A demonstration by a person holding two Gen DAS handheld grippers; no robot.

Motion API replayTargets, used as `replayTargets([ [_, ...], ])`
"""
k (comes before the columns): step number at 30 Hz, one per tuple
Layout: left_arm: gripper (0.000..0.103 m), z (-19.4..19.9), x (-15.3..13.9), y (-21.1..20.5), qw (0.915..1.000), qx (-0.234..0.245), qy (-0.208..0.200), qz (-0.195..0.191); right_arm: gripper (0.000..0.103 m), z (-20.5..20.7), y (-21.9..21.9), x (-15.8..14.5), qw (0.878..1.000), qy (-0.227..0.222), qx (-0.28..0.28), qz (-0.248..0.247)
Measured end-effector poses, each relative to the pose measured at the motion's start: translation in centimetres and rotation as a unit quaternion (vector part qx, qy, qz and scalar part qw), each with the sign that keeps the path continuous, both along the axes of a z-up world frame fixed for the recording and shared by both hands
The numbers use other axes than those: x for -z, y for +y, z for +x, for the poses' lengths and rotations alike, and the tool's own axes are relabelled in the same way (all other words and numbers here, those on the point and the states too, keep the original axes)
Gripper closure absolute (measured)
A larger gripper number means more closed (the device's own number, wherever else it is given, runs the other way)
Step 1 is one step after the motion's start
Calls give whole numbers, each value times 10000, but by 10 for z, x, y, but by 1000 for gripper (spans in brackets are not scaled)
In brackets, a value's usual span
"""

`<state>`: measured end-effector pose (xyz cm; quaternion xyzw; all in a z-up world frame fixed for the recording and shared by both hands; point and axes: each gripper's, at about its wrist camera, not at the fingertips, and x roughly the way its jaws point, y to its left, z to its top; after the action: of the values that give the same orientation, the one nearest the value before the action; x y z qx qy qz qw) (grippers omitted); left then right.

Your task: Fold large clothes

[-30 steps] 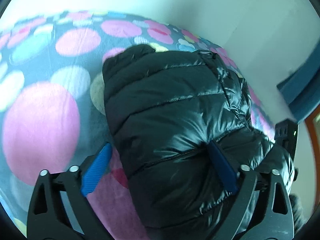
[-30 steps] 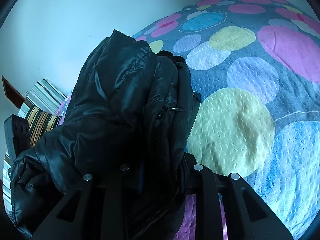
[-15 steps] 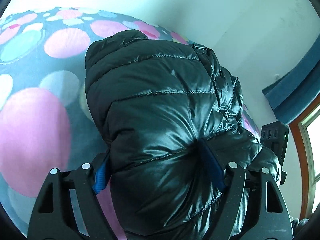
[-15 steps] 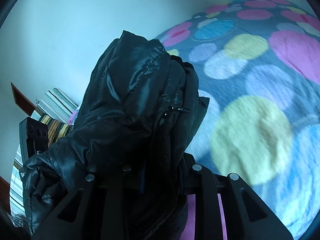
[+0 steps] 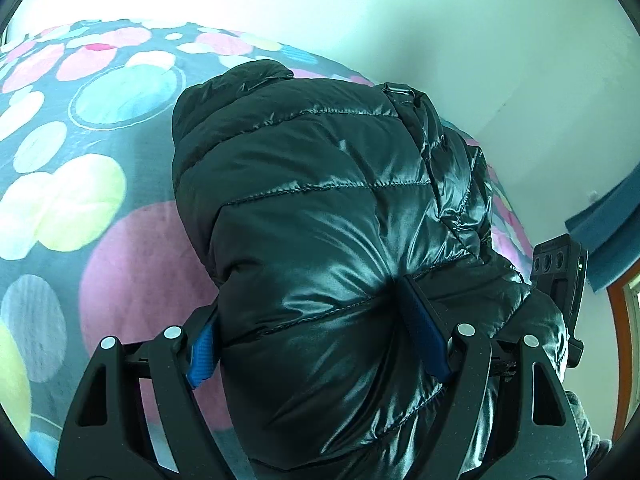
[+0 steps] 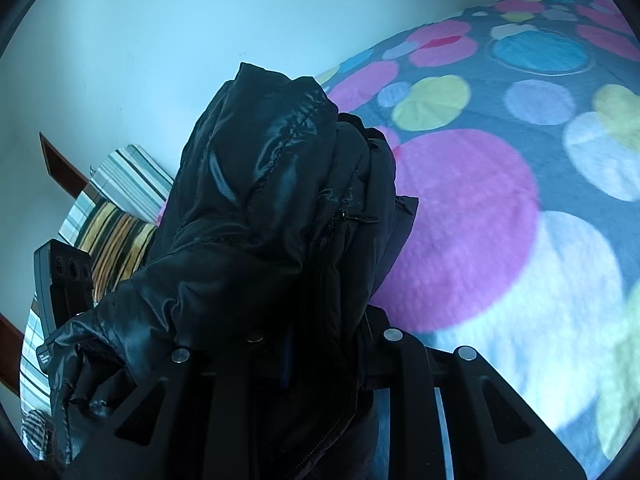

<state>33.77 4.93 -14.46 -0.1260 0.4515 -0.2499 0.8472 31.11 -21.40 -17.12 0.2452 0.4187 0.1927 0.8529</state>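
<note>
I see one jacket (image 5: 328, 216): black, glossy, quilted in puffy stitched bands, bunched into a thick bundle and held up above the bed (image 5: 100, 208). The blanket on the bed is a soft, nubbly grey fabric printed with round dots in pink, yellow, blue and white.

My left gripper (image 5: 308, 332) has its fingers (image 5: 424, 340) closed part-way onto a fat fold of the jacket; the blue pads press into the shiny fabric on both sides and pucker it into radiating creases.

My right gripper (image 6: 316, 344) sits under the jacket's zipper edge (image 6: 320, 248). The cloth drapes over the fingers and hides them, but the frame arms stand close together with the fabric caught between them. A zipper pull (image 6: 360, 218) sticks out sideways. Striped bedding (image 6: 120, 200) lies at the far left, and the other gripper's body (image 6: 64, 276) shows beside it.
</note>
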Motion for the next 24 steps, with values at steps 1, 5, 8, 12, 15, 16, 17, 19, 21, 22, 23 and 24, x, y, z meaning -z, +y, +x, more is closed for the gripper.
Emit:
replayTargets([
  [1, 24, 2, 3, 1, 10000, -16, 2, 19, 80, 3, 2, 3, 10000, 41, 14, -43],
  [5, 24, 5, 11, 1, 10000, -60, 60, 31, 79, 4, 5, 11, 9997, 166, 88, -128],
  [8, 23, 5, 13, 2, 9999, -74, 23, 81, 79, 3, 5, 13, 9997, 180, 106, -157],
  [12, 23, 1, 16, 2, 9999, -90, 31, 63, 78, 4, 6, 14, 9996, 205, 140, -164],
  [15, 23, -1, 15, 3, 9999, -92, 45, 54, 78, 3, 7, 11, 9994, 207, 149, -218],
  [16, 23, -1, 15, 3, 9999, -96, 50, 56, 77, 2, 7, 12, 9994, 211, 153, -215],
  [17, 22, 0, 15, 4, 9999, -101, 56, 58, 77, 2, 6, 12, 9994, 223, 160, -199],
  [19, 22, 1, 14, 5, 9999, -116, 70, 49, 75, 3, 5, 12, 9994, 237, 181, -156],
  [21, 21, 2, 14, 6, 9999, -131, 95, 29, 73, 2, 4, 11, 9994, 239, 218, -145],
  [22, 20, 2, 14, 7, 9998, -143, 111, 23, 71, 1, 3, 11, 9993, 236, 234, -150],
  [23, 19, 3, 14, 7, 9998, -155, 120, 22, 69, 0, 2, 10, 9993, 237, 253, -150],
  [24, 18, 3, 14, 8, 9998, -160, 117, 23, 67, -1, 1, 10, 9992, 239, 284, -155],
])
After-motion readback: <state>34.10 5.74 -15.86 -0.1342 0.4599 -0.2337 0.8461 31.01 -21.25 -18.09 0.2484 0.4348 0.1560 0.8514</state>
